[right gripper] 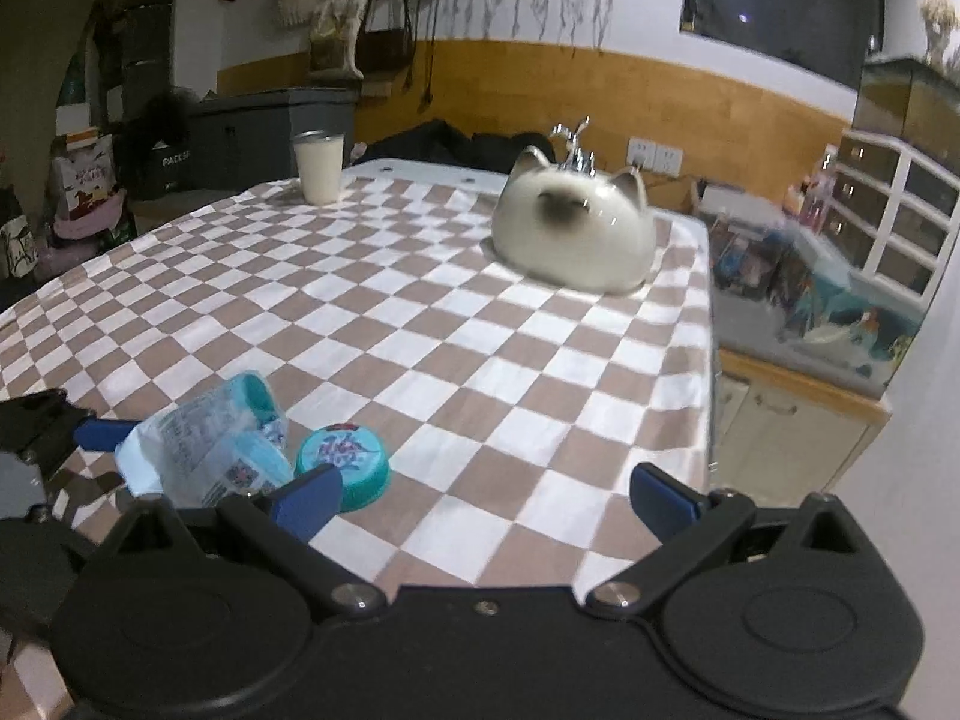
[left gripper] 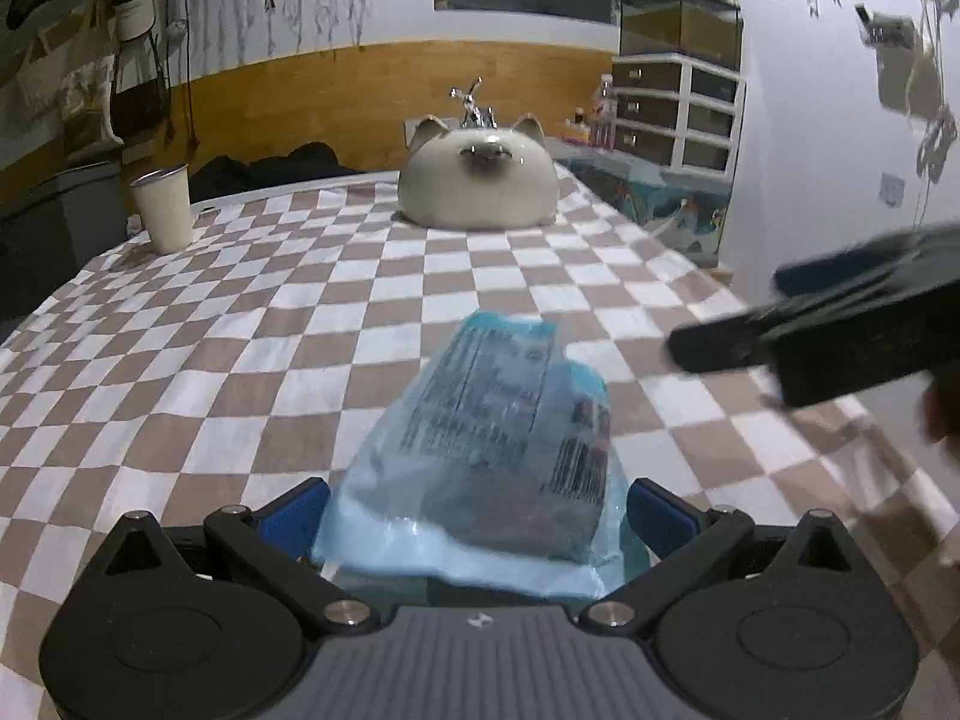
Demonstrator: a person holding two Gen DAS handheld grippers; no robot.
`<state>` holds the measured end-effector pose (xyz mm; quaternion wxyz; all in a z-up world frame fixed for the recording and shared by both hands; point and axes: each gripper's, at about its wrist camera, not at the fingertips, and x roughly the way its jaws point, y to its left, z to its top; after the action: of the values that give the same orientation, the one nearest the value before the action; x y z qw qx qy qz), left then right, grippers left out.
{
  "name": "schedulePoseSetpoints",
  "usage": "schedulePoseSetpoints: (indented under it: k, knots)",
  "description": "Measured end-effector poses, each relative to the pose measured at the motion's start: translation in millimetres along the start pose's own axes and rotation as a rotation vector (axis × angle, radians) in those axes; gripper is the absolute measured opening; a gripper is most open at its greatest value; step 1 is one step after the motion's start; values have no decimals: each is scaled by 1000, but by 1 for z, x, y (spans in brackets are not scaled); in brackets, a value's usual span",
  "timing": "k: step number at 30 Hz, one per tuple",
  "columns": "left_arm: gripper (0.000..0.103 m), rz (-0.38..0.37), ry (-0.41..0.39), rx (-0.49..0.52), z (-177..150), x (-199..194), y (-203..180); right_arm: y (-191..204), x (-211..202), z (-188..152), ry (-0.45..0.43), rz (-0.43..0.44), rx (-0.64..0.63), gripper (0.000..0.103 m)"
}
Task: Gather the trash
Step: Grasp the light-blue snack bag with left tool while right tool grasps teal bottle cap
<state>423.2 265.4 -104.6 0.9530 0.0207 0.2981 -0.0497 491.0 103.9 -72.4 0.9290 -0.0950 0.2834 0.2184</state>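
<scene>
A crumpled light-blue plastic wrapper (left gripper: 480,456) with printed text lies on the checkered tablecloth (left gripper: 240,330), filling the gap between the spread blue fingers of my left gripper (left gripper: 477,516), which is open. In the right wrist view the same wrapper (right gripper: 198,456) sits at lower left, with one left fingertip (right gripper: 102,433) beside it. A round teal lid (right gripper: 345,462) rests just right of the wrapper, touching my right gripper's left fingertip (right gripper: 309,498). My right gripper (right gripper: 486,501) is open over bare cloth. One of its fingers (left gripper: 720,348) shows blurred at the right of the left wrist view.
A cat-shaped ceramic piece (right gripper: 573,240) sits at the far side of the table, and a white cup (right gripper: 320,168) stands at the far left corner. The table's right edge (right gripper: 708,360) drops to a low cabinet and storage boxes. Drawers stand against the right wall.
</scene>
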Motion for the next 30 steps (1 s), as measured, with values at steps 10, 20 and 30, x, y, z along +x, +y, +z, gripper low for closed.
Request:
schedulePoseSetpoints:
  k: [10, 20, 30]
  knots:
    - [82, -38, -7, -19, 7, 10, 8, 16, 39, -1, 69, 29, 6, 90]
    - [74, 14, -19, -25, -4, -11, 21, 28, 46, 6, 64, 100, 57, 87]
    - [73, 114, -15, -119, -9, -19, 50, 44, 67, 5, 70, 100, 58, 79]
